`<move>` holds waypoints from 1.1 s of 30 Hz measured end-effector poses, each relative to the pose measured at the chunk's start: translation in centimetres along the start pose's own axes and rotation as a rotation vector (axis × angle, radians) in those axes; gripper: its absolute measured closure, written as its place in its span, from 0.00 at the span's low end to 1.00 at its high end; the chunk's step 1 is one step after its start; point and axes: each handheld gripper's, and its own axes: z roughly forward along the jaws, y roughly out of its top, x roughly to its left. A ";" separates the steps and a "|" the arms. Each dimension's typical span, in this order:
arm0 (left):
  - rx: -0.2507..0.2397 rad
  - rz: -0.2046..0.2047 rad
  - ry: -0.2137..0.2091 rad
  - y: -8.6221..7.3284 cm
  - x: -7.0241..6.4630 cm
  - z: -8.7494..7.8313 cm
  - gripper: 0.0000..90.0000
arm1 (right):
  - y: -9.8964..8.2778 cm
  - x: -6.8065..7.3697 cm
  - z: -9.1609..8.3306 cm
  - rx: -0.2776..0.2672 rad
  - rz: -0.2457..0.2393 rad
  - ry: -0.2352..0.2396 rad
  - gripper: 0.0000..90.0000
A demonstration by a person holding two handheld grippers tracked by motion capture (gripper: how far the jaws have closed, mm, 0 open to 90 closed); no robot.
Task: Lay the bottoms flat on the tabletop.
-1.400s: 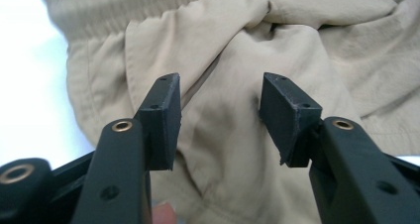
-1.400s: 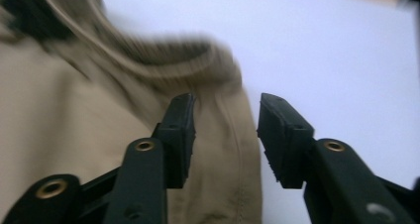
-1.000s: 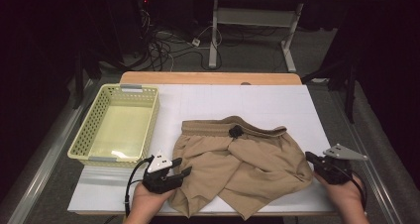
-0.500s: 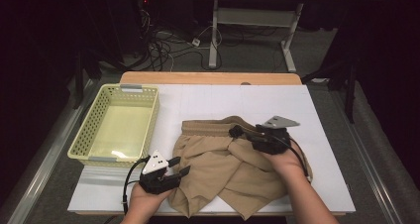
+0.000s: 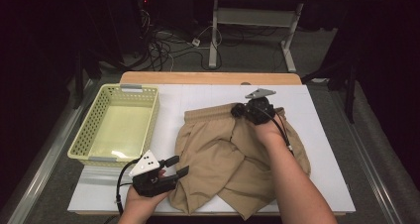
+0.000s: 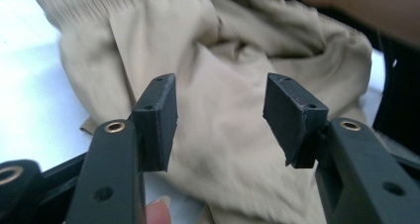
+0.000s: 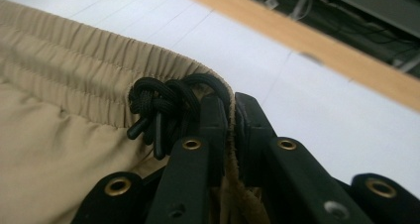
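Note:
Tan shorts (image 5: pixel 223 154) lie crumpled on the white table (image 5: pixel 198 97), elastic waistband at the far side. My right gripper (image 5: pixel 238 110) reaches over them to the waistband. In the right gripper view its jaws have just been closing and the gripper (image 7: pixel 230 110) now pinches the waistband's folded edge (image 7: pixel 229 92) beside the knotted black drawstring (image 7: pixel 163 107). My left gripper (image 5: pixel 179 165) hovers at the shorts' near left edge, open. In the left gripper view nothing sits between its pads (image 6: pixel 220 115), and the shorts (image 6: pixel 223 149) lie just beyond.
A yellow mesh basket (image 5: pixel 84 135) stands empty on the table's left side. A wooden strip (image 5: pixel 208 78) borders the far edge, with cables and table legs on the floor behind. Bare white table surrounds the shorts at the right and far side.
My right gripper travelled from the shorts' right edge leftward and away to the waistband, and has taken hold of it by the drawstring knot. The left gripper has stayed in place.

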 end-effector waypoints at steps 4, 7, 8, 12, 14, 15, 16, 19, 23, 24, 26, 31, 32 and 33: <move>0.024 0.053 0.029 -0.3 -0.3 0.4 0.51 | 0.7 -0.9 1.7 0.000 0.037 -0.044 0.89; 0.026 0.031 0.035 -0.5 -0.1 0.7 0.51 | 0.0 -0.9 1.8 0.013 0.086 -0.003 0.70; 0.032 0.029 0.036 -0.6 0.0 0.8 0.51 | -0.2 -0.8 1.4 0.020 0.079 -0.003 0.68; 0.077 0.060 0.024 -0.9 -0.1 1.4 0.51 | -1.4 -0.9 -1.6 -0.002 0.084 -0.005 0.66; 0.071 0.054 0.022 -0.7 0.0 1.3 0.51 | -2.3 -1.1 -3.3 -0.004 0.072 -0.026 0.65; 0.069 0.050 0.027 -0.6 0.1 1.2 0.51 | -2.9 -1.3 -4.3 -0.013 0.082 -0.026 0.65; 0.070 0.047 0.031 -0.7 0.1 1.3 0.51 | -3.6 -1.6 -5.2 -0.021 0.092 -0.027 0.65; 0.077 0.023 0.021 -0.7 0.2 1.5 0.51 | -6.2 -2.6 -7.2 -0.008 0.102 -0.048 0.65; 0.076 0.026 0.047 -0.5 0.3 1.8 0.48 | -9.4 -4.5 -9.4 0.006 0.133 -0.067 0.62; 0.078 0.019 0.057 -0.6 0.3 1.9 0.47 | -10.2 -4.9 -9.8 0.008 0.139 -0.074 0.60; 0.099 0.020 0.081 -0.8 0.4 2.1 0.42 | -11.7 -5.5 -10.0 0.024 0.153 -0.080 0.53; 0.135 0.038 0.151 -0.8 0.7 2.4 0.37 | -14.2 -6.2 -8.7 0.101 0.217 -0.051 0.32; 0.151 0.028 0.162 -1.0 0.8 2.6 0.37 | -14.6 -6.2 -8.4 0.114 0.222 -0.048 0.33; 0.179 0.017 0.166 -1.2 0.9 2.9 0.35 | -15.0 -6.1 -8.2 0.127 0.224 -0.042 0.35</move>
